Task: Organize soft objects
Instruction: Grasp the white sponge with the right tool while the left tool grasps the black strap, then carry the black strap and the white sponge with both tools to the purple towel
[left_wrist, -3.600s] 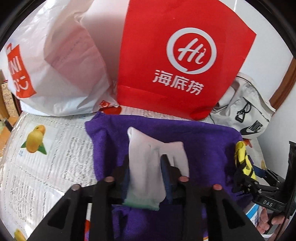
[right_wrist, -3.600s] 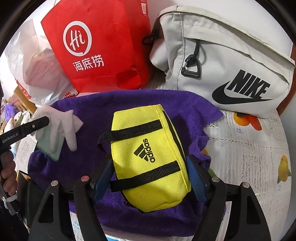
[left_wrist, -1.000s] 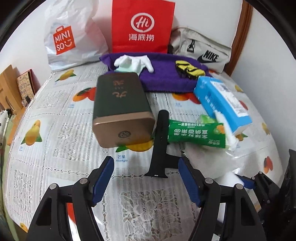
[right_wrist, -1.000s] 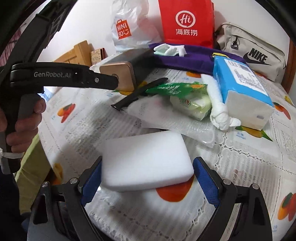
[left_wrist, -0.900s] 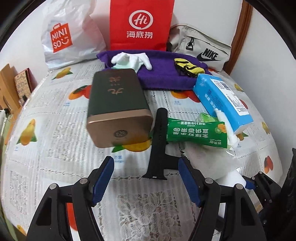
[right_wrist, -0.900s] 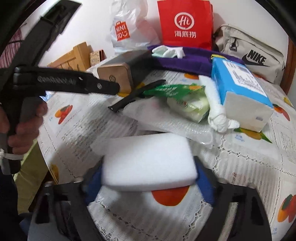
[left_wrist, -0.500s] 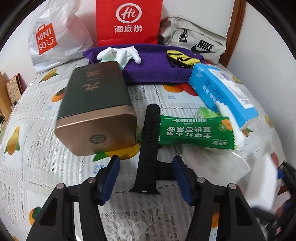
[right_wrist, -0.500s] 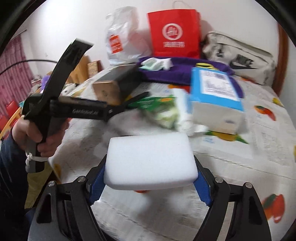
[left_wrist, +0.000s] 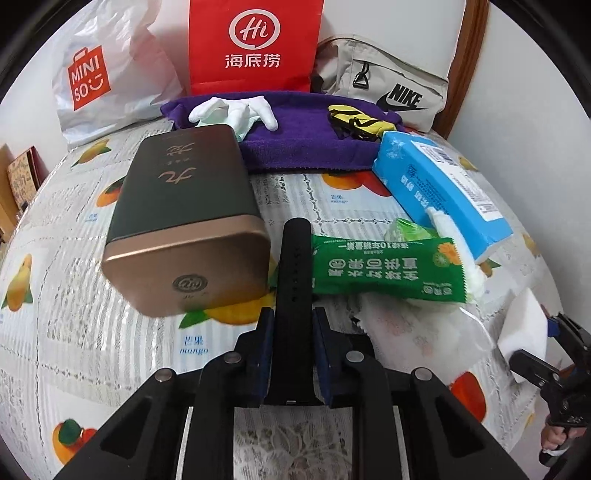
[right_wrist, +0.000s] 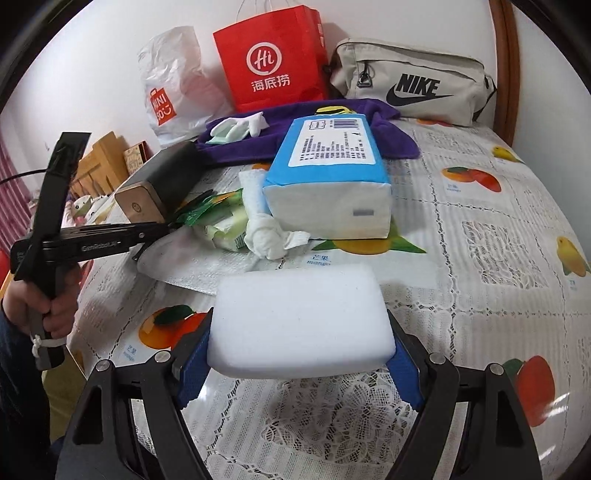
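My left gripper (left_wrist: 293, 325) is shut on a black watch strap (left_wrist: 293, 273) that lies on the tablecloth between a green-and-bronze tin (left_wrist: 184, 218) and a green wet-wipe pack (left_wrist: 384, 269). My right gripper (right_wrist: 299, 354) is shut on a white sponge block (right_wrist: 301, 321), held just above the table; the sponge also shows in the left wrist view (left_wrist: 524, 325). At the back a purple towel (left_wrist: 303, 144) carries white gloves (left_wrist: 232, 112) and a yellow pouch (left_wrist: 354, 120).
A blue tissue pack (right_wrist: 328, 173) with a knotted white cloth (right_wrist: 266, 229) lies mid-table. A red paper bag (left_wrist: 255, 44), a white Miniso bag (left_wrist: 107, 77) and a grey Nike bag (right_wrist: 413, 88) stand against the wall. The table edge drops off at the left.
My left gripper has closed on the black strap. My right gripper has closed on the white sponge and lifted it off the table.
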